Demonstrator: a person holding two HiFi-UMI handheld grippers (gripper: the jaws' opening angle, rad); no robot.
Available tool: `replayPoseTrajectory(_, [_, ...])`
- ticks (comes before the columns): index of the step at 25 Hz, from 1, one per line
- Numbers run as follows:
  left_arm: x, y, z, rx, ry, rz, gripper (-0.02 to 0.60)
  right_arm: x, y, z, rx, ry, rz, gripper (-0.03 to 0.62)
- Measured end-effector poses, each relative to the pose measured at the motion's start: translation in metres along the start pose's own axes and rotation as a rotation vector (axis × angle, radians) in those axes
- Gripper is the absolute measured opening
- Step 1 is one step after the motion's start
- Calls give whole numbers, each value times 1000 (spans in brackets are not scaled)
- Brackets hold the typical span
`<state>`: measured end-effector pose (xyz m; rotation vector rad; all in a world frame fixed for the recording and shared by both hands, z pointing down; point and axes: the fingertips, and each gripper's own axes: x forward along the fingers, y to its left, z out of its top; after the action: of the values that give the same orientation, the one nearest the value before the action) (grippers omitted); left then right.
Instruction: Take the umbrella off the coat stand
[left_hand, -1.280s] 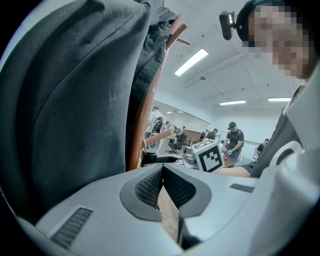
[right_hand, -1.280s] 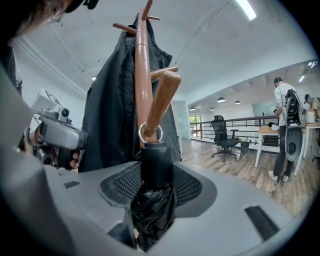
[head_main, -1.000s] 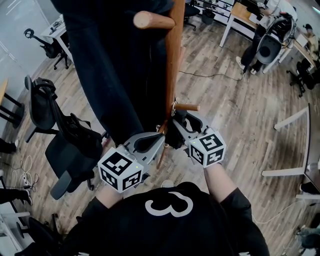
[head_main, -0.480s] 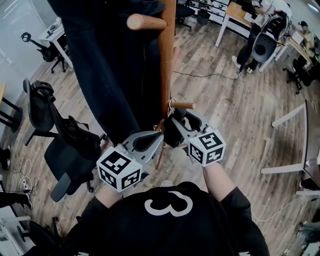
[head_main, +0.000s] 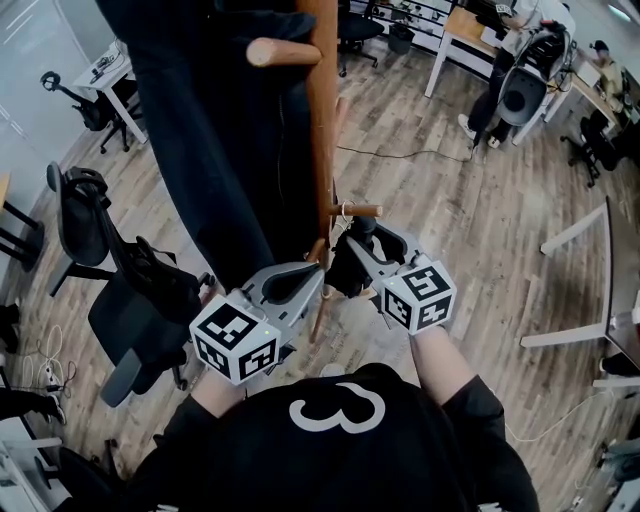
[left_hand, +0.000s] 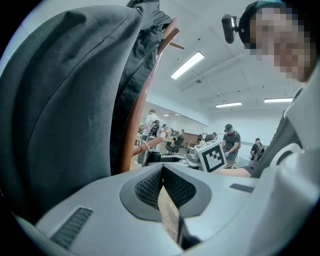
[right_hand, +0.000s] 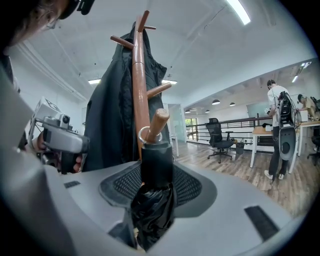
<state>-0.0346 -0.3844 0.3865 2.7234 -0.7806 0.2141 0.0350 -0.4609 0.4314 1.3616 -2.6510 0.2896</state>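
Note:
A wooden coat stand (head_main: 322, 130) rises right in front of me with a dark coat (head_main: 210, 150) draped over its left side. A folded black umbrella (right_hand: 156, 165) hangs by a metal ring (right_hand: 148, 134) from a low peg (right_hand: 159, 122). My right gripper (head_main: 352, 245) is shut on the umbrella's body just below the ring. The left gripper (head_main: 318, 272) sits close beside it, left of the pole, jaws shut with the pads (left_hand: 150, 185) touching and nothing between them. In the left gripper view, the coat (left_hand: 65, 100) fills the left half.
Black office chairs (head_main: 130, 290) stand on the wooden floor at the left. Desks (head_main: 480, 30) and a standing person (head_main: 520, 90) are at the far right. White table legs (head_main: 580, 240) lie along the right edge. A cable (head_main: 400, 152) runs across the floor behind the stand.
The right gripper with the umbrella has edged slightly along the peg, away from the pole; the ring stays on the peg. The left gripper has hardly moved.

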Motion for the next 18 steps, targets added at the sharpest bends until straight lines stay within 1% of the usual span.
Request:
replayPoseTrajectory(7, [0, -7, 0, 17, 1, -8, 16, -9, 1, 0, 9, -11, -1, 199])
replayPoseTrajectory(18, [4, -22, 4, 42, 11, -21, 16, -30, -11, 9, 4, -29, -34, 199])
